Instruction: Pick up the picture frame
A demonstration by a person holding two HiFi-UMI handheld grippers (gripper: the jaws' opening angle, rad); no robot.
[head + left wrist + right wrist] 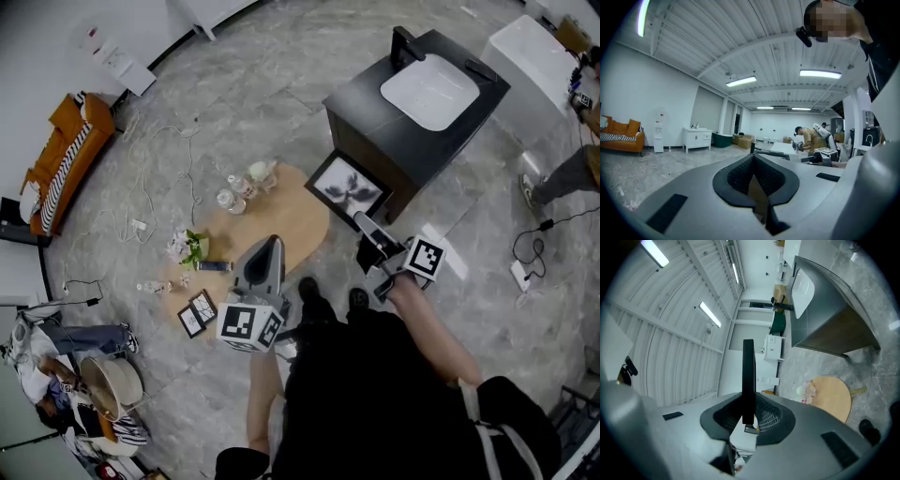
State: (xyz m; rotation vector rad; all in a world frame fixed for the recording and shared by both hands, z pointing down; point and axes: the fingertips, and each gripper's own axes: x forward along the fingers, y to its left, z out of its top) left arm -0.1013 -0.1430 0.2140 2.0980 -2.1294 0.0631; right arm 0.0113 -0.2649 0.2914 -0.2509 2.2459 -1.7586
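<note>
Stone floor (281, 112) is lying below the frame (349, 187) you are pinching by one edge between the right gripper (364, 223) jaws; so thin a hold is risking it pivoting loose. Your left gripper (272, 244) is pressing its jaws together, empty.

No word, number or brand name can be read in any view. The nearest things to signs are the black-and-white square code patterns on the left cube (251, 326), part of the left gripper (270, 242), and on the right cube (427, 257), part of the right gripper (360, 221). They bear no letters. The picture frame (349, 187) shows a dark blot-like print without a caption. Marks on the white unit (120, 66) by the wall are too small to read.
</note>
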